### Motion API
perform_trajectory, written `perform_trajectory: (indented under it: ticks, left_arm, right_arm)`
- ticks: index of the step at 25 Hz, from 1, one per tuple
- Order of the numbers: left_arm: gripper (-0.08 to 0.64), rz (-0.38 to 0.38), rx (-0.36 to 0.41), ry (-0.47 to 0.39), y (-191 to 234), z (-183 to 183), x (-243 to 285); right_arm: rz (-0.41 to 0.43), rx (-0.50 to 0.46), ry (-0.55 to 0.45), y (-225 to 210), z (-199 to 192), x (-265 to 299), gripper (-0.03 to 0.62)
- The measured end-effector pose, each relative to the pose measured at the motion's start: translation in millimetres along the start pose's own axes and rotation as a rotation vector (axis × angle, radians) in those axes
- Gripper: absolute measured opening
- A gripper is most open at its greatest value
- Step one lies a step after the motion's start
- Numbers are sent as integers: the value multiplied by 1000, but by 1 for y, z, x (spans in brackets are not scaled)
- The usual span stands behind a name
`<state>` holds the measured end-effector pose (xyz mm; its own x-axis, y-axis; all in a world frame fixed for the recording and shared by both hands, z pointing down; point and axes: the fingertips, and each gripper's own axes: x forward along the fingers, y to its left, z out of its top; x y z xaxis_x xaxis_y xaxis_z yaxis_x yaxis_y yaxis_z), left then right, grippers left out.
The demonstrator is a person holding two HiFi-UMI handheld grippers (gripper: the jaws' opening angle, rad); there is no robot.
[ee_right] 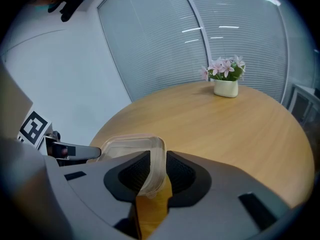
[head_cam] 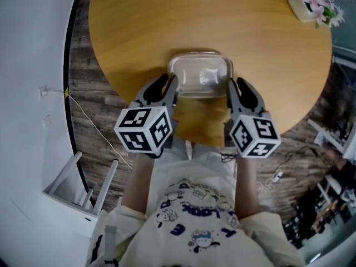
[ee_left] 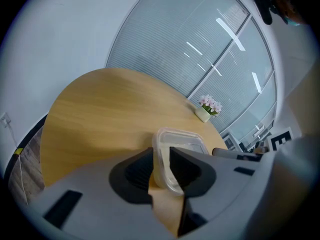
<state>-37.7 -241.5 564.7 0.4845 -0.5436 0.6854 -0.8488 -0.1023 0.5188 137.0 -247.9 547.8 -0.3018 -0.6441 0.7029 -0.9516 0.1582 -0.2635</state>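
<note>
A clear plastic container with a lid sits near the front edge of a round wooden table. My left gripper is shut on its left rim, and the rim runs between the jaws in the left gripper view, where the container lies just ahead of the left gripper. My right gripper is shut on the right rim. In the right gripper view the container edge is pinched at the right gripper tips.
A small white pot of pink flowers stands at the table's far right edge. White furniture stands on the wood-pattern floor at the left. Cables and clutter lie at the right. Frosted glass walls ring the far side.
</note>
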Motion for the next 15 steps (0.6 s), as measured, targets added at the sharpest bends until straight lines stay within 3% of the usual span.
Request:
perform_trajectory:
  ticks: [10, 12, 15]
  left_arm:
    - [89, -2, 18, 9, -4, -2, 0]
    - [43, 5, 28, 17, -3, -5, -1]
    - [43, 19, 41, 15, -3, -6, -1]
  right_arm:
    - [74, 72, 44, 0, -5, 10, 119]
    - [87, 78, 51, 3, -5, 12, 120]
    - [91, 75, 54, 4, -6, 12, 118]
